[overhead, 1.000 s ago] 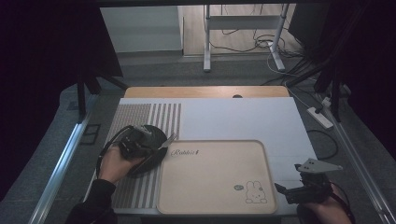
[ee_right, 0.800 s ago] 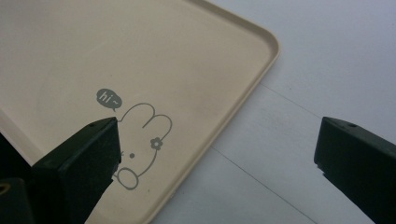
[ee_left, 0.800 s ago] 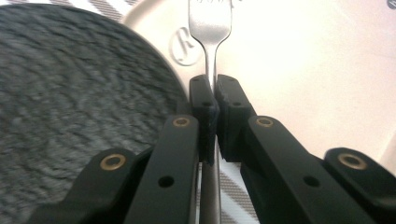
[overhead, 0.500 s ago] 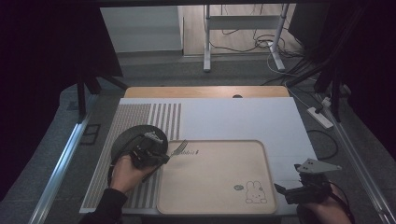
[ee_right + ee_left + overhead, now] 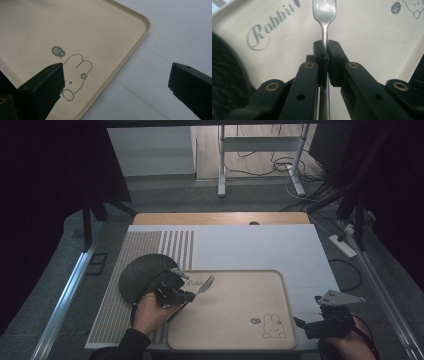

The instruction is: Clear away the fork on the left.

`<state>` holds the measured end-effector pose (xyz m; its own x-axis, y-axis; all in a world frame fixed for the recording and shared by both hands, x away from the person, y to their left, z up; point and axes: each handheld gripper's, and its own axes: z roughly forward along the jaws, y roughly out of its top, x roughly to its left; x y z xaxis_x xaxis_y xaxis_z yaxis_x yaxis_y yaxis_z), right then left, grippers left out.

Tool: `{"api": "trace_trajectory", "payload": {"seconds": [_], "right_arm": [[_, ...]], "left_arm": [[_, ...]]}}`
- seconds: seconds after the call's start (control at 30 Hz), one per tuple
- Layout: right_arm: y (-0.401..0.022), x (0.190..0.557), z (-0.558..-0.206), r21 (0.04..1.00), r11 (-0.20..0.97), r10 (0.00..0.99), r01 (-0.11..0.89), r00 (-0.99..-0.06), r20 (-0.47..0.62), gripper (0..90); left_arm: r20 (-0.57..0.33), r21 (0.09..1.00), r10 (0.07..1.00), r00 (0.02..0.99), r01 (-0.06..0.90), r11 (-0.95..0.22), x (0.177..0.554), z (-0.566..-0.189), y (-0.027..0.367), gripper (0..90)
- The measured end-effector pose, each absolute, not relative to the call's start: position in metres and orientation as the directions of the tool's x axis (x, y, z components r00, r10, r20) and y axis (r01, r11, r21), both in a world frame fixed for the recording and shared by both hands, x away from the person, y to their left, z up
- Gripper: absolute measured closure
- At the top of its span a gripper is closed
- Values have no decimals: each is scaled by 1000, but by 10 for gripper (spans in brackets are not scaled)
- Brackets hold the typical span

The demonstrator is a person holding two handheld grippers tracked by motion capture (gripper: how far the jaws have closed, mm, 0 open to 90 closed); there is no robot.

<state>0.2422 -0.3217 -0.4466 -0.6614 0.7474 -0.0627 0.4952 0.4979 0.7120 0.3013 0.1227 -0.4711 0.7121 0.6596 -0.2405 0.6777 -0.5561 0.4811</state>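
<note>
Fork clamped by its handle in left gripper, tines pointing out over top-left corner of beige tray, near "Rabbit" lettering. Left hand reaches in from bottom edge, wrist angled up and right, gripper over tray's left rim just beside dark round mat. Right gripper low at tray's bottom-right corner, jaws wide apart, nothing between them, near rabbit drawing. Right hand at table edge.

"Rabbit" and "hi~" on tray
</note>
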Motion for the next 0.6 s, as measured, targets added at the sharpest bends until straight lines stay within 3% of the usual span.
{"api": "trace_trajectory", "payload": {"seconds": [0.43, 0.5, 0.53, 0.6], "right_arm": [[-322, 242, -447, 713, 503, 738, 488, -672, -61, 12], [-322, 242, -446, 711, 507, 737, 488, -673, -64, 12], [-322, 242, -446, 711, 507, 737, 488, -673, -64, 12], [-321, 242, -447, 711, 509, 735, 486, -675, -65, 12]], "left_arm": [[-207, 390, 669, 713, 688, -612, 305, -502, 100, 854], [-180, 391, 662, 728, 670, -631, 304, -506, 98, 835], [-180, 391, 662, 728, 670, -631, 304, -506, 98, 780], [-157, 442, 656, 738, 647, -621, 303, -498, 99, 735]]}}
